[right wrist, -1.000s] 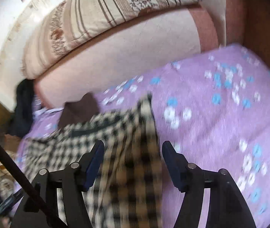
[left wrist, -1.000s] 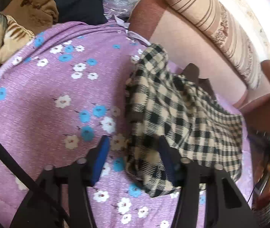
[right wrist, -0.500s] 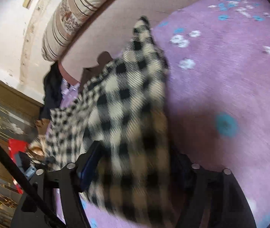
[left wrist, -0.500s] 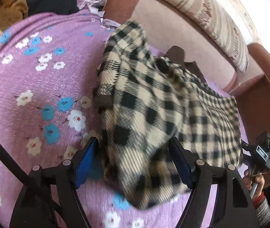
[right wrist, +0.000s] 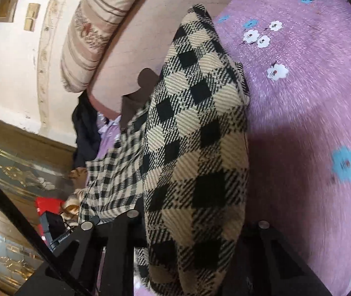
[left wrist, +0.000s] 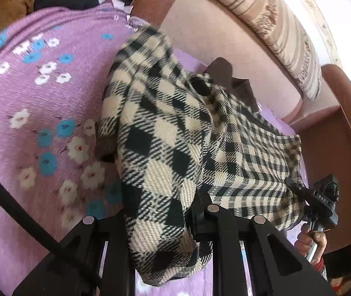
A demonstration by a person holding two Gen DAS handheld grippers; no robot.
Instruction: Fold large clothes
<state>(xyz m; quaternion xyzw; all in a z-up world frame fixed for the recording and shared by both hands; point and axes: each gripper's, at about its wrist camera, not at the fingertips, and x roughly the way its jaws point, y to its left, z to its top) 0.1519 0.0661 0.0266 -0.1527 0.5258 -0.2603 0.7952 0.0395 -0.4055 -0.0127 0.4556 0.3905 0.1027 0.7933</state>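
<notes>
Covering the sofa (left wrist: 224,37) seat, a purple floral sheet (left wrist: 39,98) is carrying a checked garment (left wrist: 165,133) bunched near the backrest edge. Having just been closing, the left gripper (left wrist: 160,212) and right gripper (right wrist: 190,224) are each pinching a fold of its cloth between their jaws.

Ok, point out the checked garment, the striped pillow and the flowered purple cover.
checked garment (right wrist: 195,133), right wrist view, middle of the raised fold
striped pillow (left wrist: 274,24), left wrist view, its middle
flowered purple cover (left wrist: 27,93), left wrist view, bare stretch
</notes>
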